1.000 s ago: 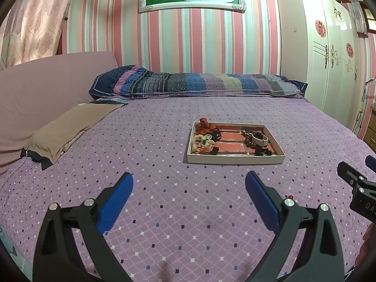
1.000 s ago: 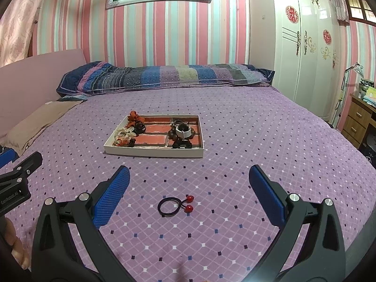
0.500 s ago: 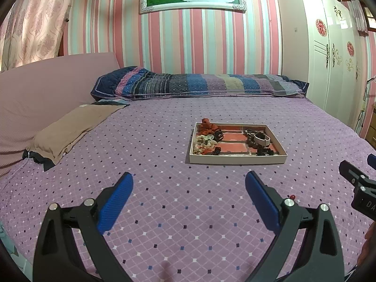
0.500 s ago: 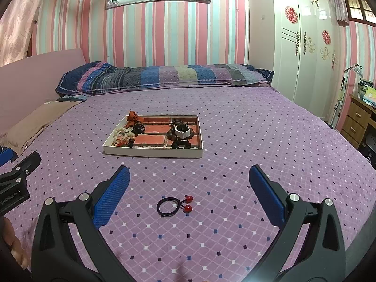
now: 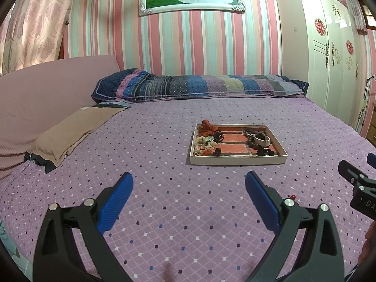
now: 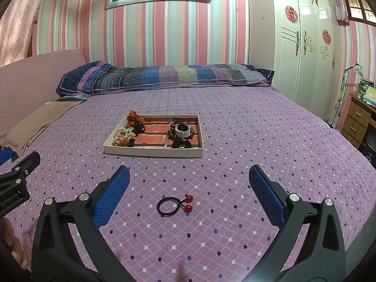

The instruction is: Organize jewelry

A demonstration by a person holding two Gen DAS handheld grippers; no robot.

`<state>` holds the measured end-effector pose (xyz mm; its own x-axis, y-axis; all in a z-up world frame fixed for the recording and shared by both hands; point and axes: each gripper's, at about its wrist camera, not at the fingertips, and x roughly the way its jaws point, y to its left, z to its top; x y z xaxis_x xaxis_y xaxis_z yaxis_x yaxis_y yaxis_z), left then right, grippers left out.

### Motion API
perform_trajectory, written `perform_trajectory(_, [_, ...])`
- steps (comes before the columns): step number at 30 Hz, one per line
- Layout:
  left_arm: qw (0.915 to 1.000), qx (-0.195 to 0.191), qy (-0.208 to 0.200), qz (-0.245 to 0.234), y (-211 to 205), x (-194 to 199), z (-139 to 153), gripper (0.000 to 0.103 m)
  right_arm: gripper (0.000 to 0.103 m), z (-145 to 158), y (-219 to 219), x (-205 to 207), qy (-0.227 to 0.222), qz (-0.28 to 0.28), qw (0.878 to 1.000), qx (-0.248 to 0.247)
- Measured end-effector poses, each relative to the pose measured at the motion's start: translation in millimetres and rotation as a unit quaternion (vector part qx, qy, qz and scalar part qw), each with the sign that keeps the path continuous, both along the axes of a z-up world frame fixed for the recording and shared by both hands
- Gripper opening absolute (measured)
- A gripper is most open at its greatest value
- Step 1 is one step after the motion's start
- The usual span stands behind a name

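Observation:
A white divided jewelry tray (image 5: pixel 237 160) (image 6: pixel 152 151) sits mid-bed, holding hair ties, a bead bracelet and a white watch (image 6: pixel 182 130). A black hair tie with two red beads (image 6: pixel 175 205) lies loose on the purple bedspread, just ahead of my right gripper (image 6: pixel 189 178) and between its fingers' line. In the left wrist view only its red bead (image 5: pixel 292 197) shows behind my finger. My left gripper (image 5: pixel 189 183) is open and empty above the bedspread, short of the tray. My right gripper is open and empty too.
A striped pillow (image 5: pixel 199 84) lies along the head of the bed. A brown cushion (image 5: pixel 70 129) lies at the left. A white wardrobe (image 6: pixel 305 47) and a wooden drawer unit (image 6: pixel 357 122) stand at the right.
Both cameras have tilted slightly, so the tray sits a little lower and nearer in view. The hair tie and tray have not moved. Both grippers stay open.

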<state>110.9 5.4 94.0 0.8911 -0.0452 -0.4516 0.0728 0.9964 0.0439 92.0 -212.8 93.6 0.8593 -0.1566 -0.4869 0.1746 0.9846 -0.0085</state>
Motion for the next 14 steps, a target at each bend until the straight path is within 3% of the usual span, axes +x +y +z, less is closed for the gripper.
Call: perform_trajectory(14, [1.0,-0.003,0.004,0.005,0.4,1.3,1.1,0.098,0.099,0.3,-0.3,-0.3,0.0,-0.001,1.0,0.0])
